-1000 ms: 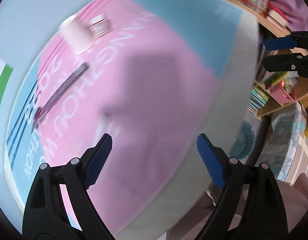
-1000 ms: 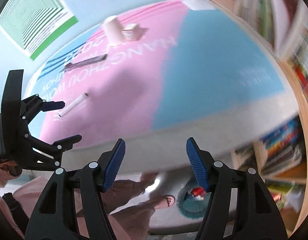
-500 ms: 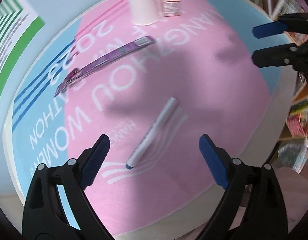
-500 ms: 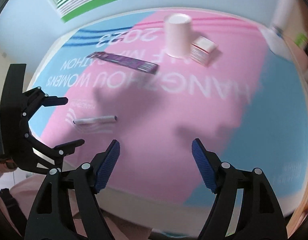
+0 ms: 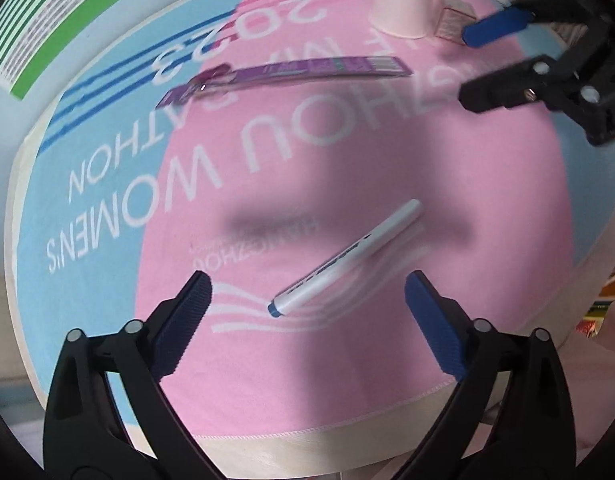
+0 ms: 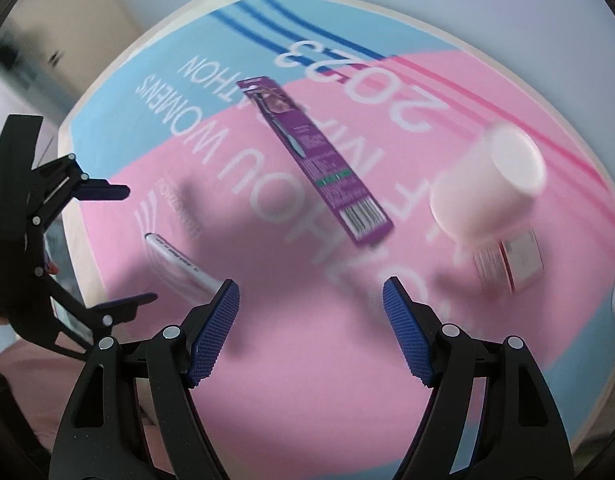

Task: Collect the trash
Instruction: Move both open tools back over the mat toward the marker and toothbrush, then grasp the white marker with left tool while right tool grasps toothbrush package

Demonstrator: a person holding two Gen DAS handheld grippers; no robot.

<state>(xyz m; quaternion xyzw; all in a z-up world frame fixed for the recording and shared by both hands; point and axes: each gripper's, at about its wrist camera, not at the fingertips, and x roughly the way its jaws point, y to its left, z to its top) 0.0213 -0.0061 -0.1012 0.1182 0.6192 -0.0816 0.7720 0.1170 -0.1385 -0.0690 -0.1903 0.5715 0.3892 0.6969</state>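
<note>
While marker (image 5: 344, 258) lies on cloth (image 5: 347, 360), left hand-held gripper (image 5: 307, 300), right hand-held gripper (image 6: 311, 304) gape, empty.

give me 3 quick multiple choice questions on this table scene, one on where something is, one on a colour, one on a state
1. Where does the small box lie?
A. beside the paper cup
B. under the white marker
C. on the floor

2. What colour is the long flat package?
A. green
B. purple
C. orange

3. How is the left hand-held gripper?
A. shut on the marker
B. shut, empty
C. open, holding nothing

Key: 1 A, the box sits right next to the cup; 2 B, its printed face is purple; 3 C, its jaws stand wide apart above the marker.
</note>
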